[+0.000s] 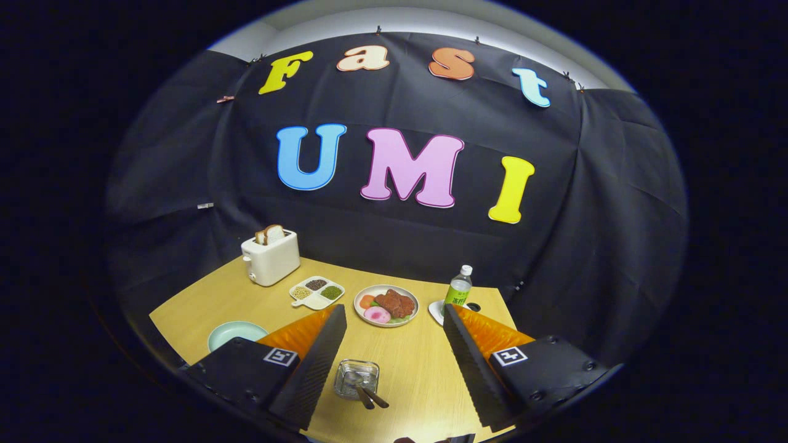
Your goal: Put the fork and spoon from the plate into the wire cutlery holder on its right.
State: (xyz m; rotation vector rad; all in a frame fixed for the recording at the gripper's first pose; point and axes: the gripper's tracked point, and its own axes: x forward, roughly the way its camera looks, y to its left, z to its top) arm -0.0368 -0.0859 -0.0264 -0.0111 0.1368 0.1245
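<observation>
The gripper [394,309] is closest. Its two fingers are spread wide apart and hold nothing.

Start at the left. A plate [229,332] peeks out from behind the left finger. The part I can see has nothing on it. Far back stands a toaster [271,258] with bread in it. Next to it is a tray [317,292] with little heaps of beans.

Then comes the holder [356,376]. It sits on the table [418,369] between the two fingers, low down and close. Two handles [371,398] stick out of it and lean toward the camera. I think these are the fork and spoon, but I cannot see their ends, so I cannot tell which is which. If so, the job looks nearly done or done.

Past the fingers is a dish [386,305] with meat and other food. To the right is a bottle [458,288], just behind the right finger's tip.

What could go wrong? The handles lean out over the rim. If the gripper drops or swings, a finger could bump them and flip them out. The holder looks light, so a knock could tip it or push it along the table. The right finger is near the bottle, so a turn that way could knock it over.
</observation>
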